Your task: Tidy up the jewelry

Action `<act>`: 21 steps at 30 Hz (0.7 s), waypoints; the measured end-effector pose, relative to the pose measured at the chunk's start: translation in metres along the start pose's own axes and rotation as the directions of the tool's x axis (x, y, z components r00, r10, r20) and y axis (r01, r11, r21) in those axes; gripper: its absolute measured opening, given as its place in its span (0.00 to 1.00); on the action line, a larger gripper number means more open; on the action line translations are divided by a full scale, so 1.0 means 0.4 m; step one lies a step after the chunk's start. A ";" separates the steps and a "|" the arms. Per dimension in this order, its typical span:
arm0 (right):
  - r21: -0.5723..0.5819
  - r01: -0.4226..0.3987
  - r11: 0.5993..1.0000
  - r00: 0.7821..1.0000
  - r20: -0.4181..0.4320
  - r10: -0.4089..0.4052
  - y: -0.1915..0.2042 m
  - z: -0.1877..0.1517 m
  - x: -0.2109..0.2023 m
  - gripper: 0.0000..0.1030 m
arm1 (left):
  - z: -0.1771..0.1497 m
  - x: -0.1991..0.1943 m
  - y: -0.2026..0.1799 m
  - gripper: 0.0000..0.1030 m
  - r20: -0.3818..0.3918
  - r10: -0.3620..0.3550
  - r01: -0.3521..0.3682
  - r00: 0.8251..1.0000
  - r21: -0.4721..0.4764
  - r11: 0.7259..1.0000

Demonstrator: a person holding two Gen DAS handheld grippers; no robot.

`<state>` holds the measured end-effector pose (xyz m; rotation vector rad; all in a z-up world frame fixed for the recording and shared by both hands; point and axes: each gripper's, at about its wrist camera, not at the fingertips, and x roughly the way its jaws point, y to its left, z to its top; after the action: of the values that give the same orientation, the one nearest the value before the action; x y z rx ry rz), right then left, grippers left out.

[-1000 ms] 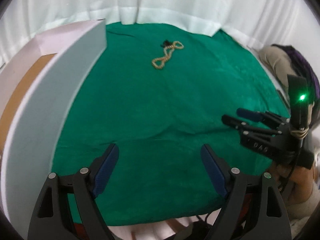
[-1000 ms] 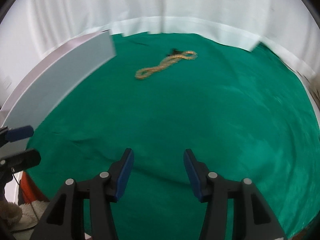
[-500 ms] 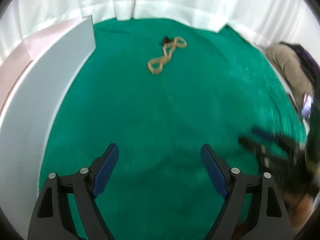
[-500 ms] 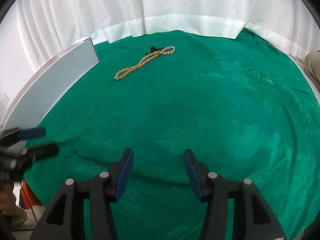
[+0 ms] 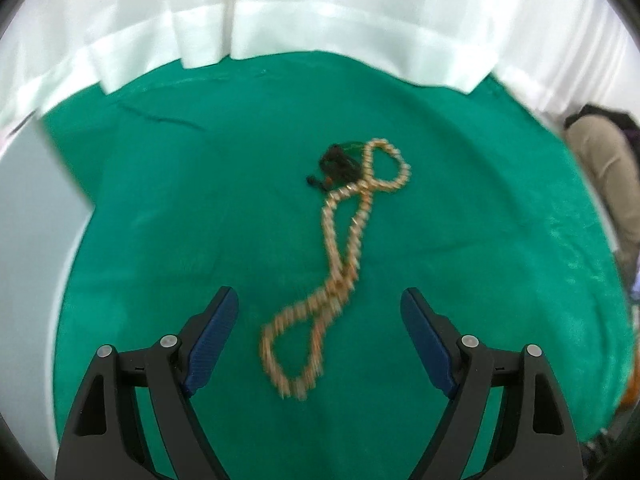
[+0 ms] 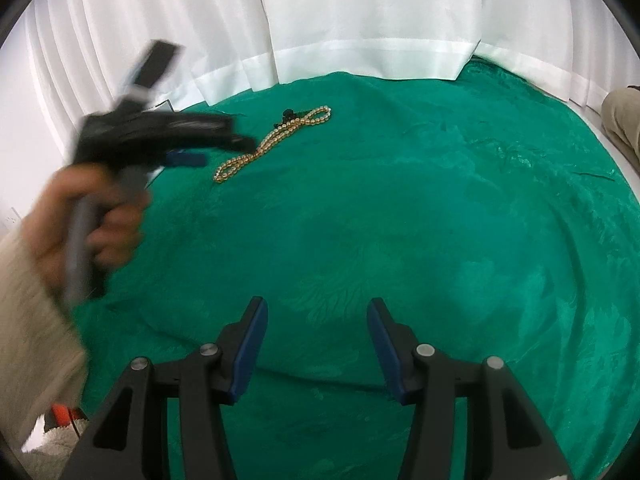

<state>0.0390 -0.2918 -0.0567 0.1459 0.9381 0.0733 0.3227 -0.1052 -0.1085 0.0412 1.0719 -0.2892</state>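
A gold bead necklace (image 5: 344,264) lies twisted in loops on the green cloth (image 5: 160,240), with a small dark piece of jewelry (image 5: 336,164) at its far end. My left gripper (image 5: 320,320) is open, its jaws on either side of the necklace's near loop, above it. In the right wrist view the necklace (image 6: 272,142) lies far left, and the left gripper (image 6: 224,152) hovers near its near end. My right gripper (image 6: 316,328) is open and empty over bare cloth.
A white box wall (image 5: 28,240) stands at the left edge of the cloth. White curtains (image 6: 360,12) hang behind the table. A person's hand (image 6: 100,216) and sleeve hold the left gripper. A beige object (image 5: 600,172) lies at the far right.
My left gripper has moved forward across the cloth to the necklace, which now sits between its open jaws. The right gripper has stayed nearly still.
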 end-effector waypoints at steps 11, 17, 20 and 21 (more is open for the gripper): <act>0.029 -0.012 1.000 1.000 -0.008 0.012 -0.017 -0.002 0.007 0.51 | -0.086 -0.063 -0.011 0.05 0.049 0.038 -0.042 0.998 0.100 0.994; 0.022 -0.018 1.000 1.000 -0.002 0.018 0.000 -0.007 -0.012 0.51 | -0.256 -0.192 0.101 0.06 0.019 0.021 -0.020 1.000 -0.016 1.000; 0.013 -0.029 0.999 0.999 -0.015 0.029 0.018 -0.008 -0.010 0.51 | -0.317 -0.237 0.141 0.07 0.017 0.038 -0.037 0.999 -0.056 0.998; 0.014 -0.038 0.999 0.999 -0.024 0.038 0.023 -0.007 -0.007 0.51 | -0.331 -0.249 0.152 0.11 0.024 0.051 -0.050 0.998 -0.066 0.997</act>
<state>0.0352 -0.2828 -0.0545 0.1756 0.9598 0.1040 0.1801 -0.0026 -0.0921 0.0058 1.0524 -0.2082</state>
